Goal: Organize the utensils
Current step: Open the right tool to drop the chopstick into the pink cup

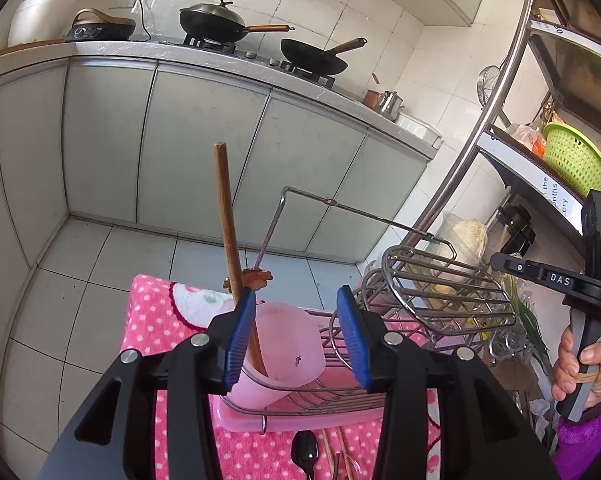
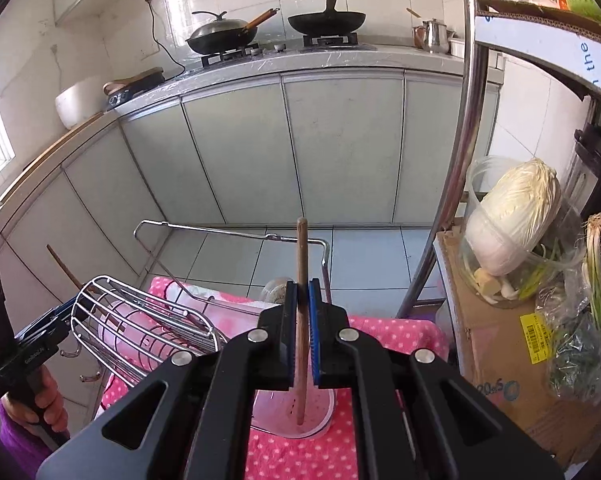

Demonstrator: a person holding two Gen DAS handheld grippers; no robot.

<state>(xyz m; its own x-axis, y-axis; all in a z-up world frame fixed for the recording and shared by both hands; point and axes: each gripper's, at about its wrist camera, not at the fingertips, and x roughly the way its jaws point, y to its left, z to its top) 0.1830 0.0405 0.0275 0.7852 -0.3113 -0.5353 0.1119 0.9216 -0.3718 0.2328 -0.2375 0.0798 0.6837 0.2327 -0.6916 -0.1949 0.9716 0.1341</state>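
Note:
In the left wrist view a long wooden utensil handle (image 1: pixel 230 248) stands tilted in a pink plastic cup (image 1: pixel 288 352) that sits in a wire dish rack (image 1: pixel 340 396). My left gripper (image 1: pixel 296 292) is open around the cup; the handle leans against the left blue pad, and the right pad is clear of it. In the right wrist view my right gripper (image 2: pixel 303 283) is shut on a second wooden handle (image 2: pixel 301 240), which stands upright with its lower end inside another pink cup (image 2: pixel 320 412) on the pink dotted cloth (image 2: pixel 396 332).
A tilted wire caddy (image 1: pixel 440 292) hangs on the rack over a pink tray (image 1: pixel 300 420). A black spoon (image 1: pixel 306 452) and chopsticks (image 1: pixel 332 456) lie on the cloth. A metal shelf post (image 2: pixel 464 160), a cardboard box (image 2: pixel 496 344) and a cabbage (image 2: pixel 512 208) stand to the right.

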